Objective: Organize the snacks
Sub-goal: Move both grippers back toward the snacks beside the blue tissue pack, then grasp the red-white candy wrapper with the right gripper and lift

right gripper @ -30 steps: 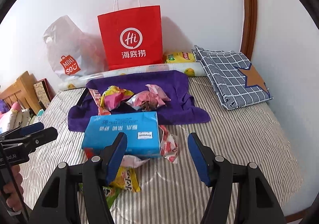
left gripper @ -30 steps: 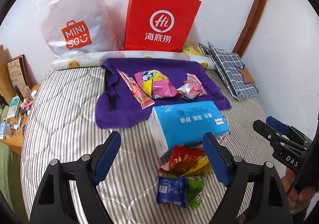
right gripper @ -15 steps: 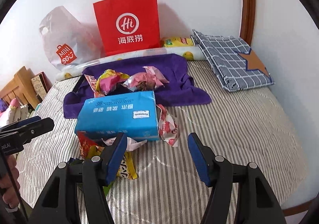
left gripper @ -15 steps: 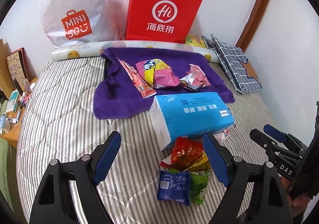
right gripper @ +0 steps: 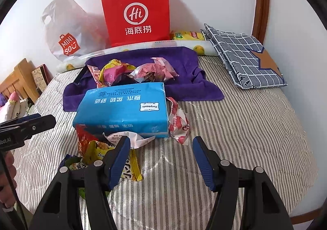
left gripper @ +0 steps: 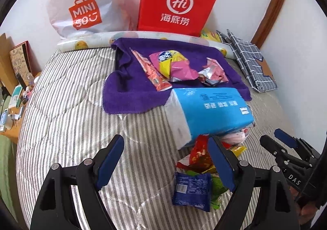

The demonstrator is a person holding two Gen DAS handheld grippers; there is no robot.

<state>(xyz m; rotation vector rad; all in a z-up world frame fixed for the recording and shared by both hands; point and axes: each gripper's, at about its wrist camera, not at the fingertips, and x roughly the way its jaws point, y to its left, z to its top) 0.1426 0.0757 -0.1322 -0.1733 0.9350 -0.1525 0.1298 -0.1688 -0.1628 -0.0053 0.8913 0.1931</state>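
Bed: a striped grey and white cover (left gripper: 67, 111) fills most of both views, with a white wall behind it.
Bags: a red paper bag (left gripper: 177, 3) and a white plastic bag (left gripper: 81, 5) stand against the wall at 12 o'clock; the white one is to the left of the red one.
Purple towel: the purple towel (left gripper: 130, 91) lies flat on the bed in front of the bags.
Snacks on the towel: a long red stick pack (left gripper: 151, 72), a pink and yellow packet (left gripper: 173, 64) and a crinkled pink packet (left gripper: 212, 72) lie side by side on it.
Tissue pack: the blue tissue pack (right gripper: 124, 107) sits at the near edge of the towel, with its near end on top of some snacks.
Snack pile: a red packet (left gripper: 199, 152), a dark blue packet (left gripper: 192, 191) and a green packet (left gripper: 218, 187) lie in a heap in front of the tissue pack, at about 5 o'clock in the left wrist view.
Strawberry packet: a red and white packet (right gripper: 178, 123) pokes out at the right side of the tissue pack.
Checked cloth: a folded blue checked cloth (right gripper: 245, 62) lies at 2 o'clock, well apart from the snacks.
Left gripper: the left gripper (left gripper: 165, 162) hangs over the bed with its jaws wide apart and nothing between them; the snack pile is just beside its right finger.
Right gripper: the right gripper (right gripper: 161, 160) has its jaws wide apart too, holding nothing, in front of the tissue pack.
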